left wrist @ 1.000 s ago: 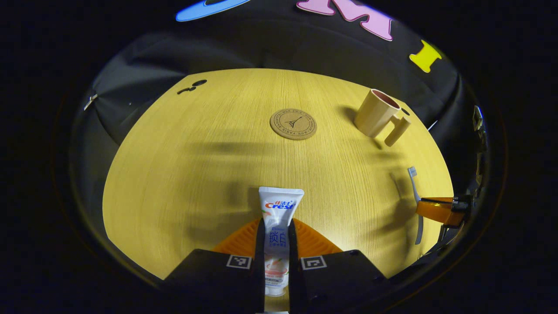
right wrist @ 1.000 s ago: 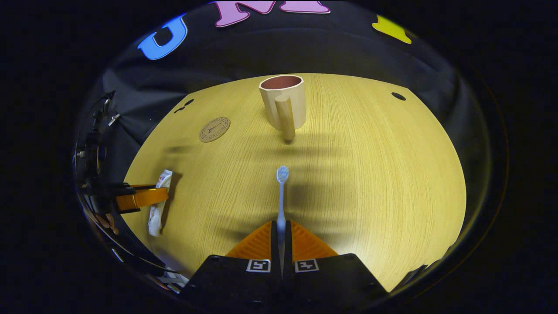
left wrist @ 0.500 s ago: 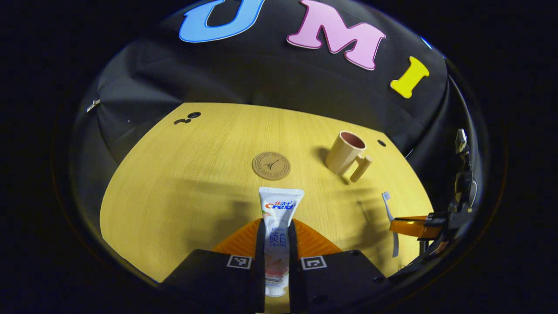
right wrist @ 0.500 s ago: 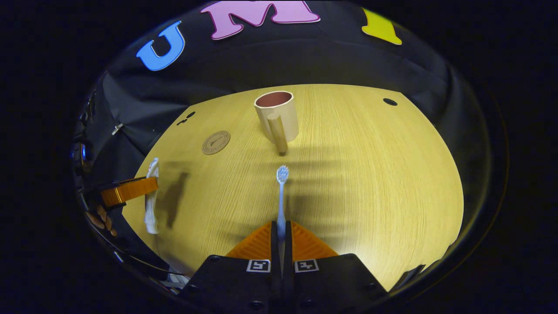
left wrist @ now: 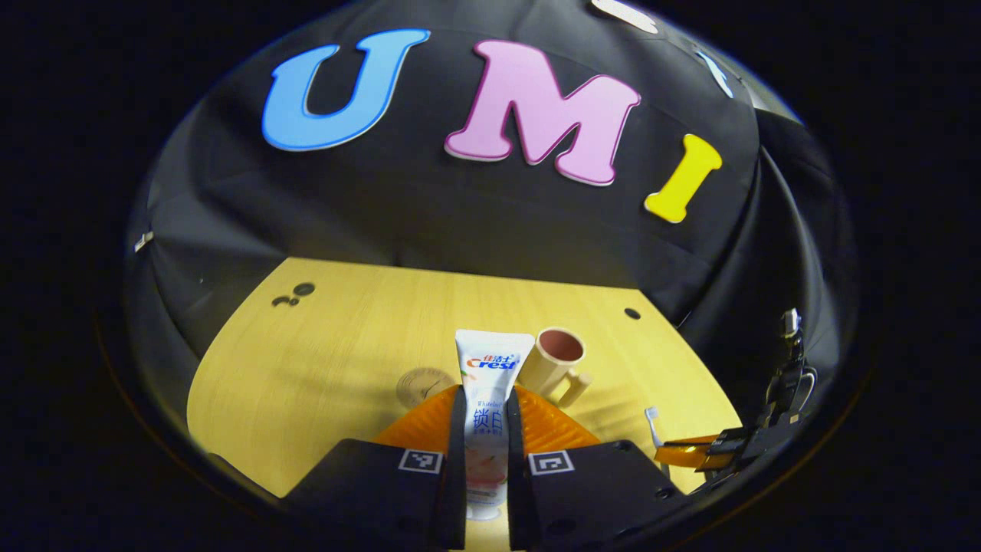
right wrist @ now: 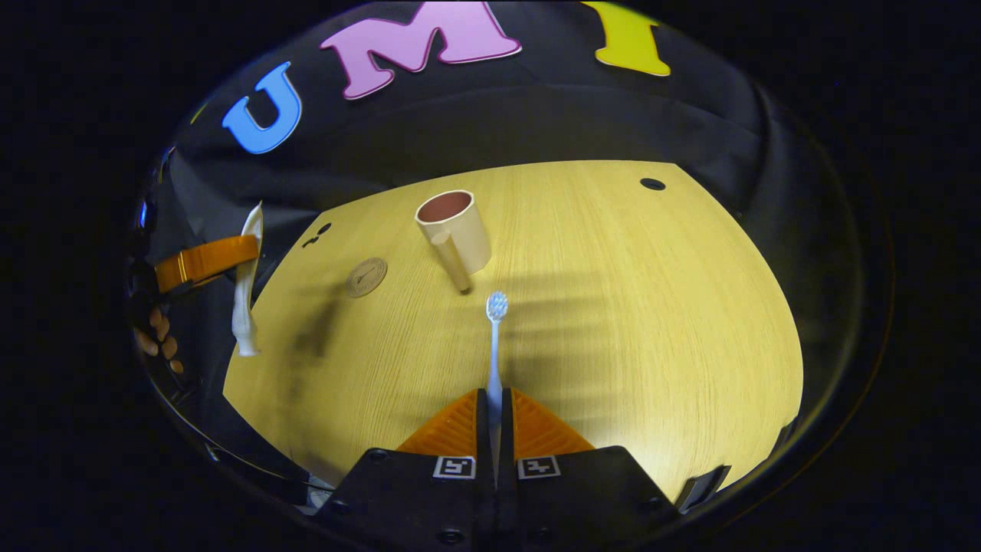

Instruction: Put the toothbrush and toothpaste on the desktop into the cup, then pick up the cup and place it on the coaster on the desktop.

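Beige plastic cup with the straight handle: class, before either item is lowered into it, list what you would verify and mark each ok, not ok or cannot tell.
1. Beige plastic cup stands upright on the pale wooden desktop, mouth open: ok.
2. Cup interior free of objects: ok, as far as the right gripper view shows.
3. White toothpaste tube is clamped between the left gripper fingers: ok.
4. Pale blue toothbrush is clamped in the right gripper, bristle head forward: ok.
5. Round cork coaster is bare, apart from the cup: ok.
6. Either item is lined up above the cup mouth: not ok, both are short of it.
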Tool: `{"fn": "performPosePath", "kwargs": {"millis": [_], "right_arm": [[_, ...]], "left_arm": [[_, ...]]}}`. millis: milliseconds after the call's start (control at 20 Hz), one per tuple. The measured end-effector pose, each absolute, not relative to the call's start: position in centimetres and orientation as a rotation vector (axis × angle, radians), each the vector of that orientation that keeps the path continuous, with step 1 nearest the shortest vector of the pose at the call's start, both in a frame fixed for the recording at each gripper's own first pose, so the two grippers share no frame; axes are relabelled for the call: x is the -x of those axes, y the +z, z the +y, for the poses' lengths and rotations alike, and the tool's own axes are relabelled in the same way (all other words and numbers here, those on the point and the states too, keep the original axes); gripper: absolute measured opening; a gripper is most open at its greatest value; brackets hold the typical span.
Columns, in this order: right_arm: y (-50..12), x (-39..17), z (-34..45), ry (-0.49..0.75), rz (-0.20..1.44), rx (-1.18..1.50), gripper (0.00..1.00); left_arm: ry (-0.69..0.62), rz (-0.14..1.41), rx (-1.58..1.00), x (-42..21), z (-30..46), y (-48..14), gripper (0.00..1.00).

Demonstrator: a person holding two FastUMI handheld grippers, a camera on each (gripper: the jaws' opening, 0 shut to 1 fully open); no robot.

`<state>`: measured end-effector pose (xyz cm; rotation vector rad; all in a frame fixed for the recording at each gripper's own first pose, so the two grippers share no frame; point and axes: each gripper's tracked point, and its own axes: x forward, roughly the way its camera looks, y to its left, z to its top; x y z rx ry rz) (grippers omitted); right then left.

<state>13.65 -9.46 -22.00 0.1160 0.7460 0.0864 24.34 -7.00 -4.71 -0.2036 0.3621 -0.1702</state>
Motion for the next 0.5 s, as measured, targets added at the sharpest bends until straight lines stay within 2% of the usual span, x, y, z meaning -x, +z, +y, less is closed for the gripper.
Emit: {"fn": "performPosePath", "kwargs": {"millis": [300,500], "right_arm": [[-18.6,-15.0,-10.5,0.104,0.697,-0.164,0.05],[-16.7,-15.9,-10.8,0.137,0.664,-0.168,0.05]], "left_arm": [[-0.299,0.195,0.207,-30.2,-13.2,2.3,0.27],[-0.357,0.114,0.163,-34.0,-16.8,4.3,0.27]]}}
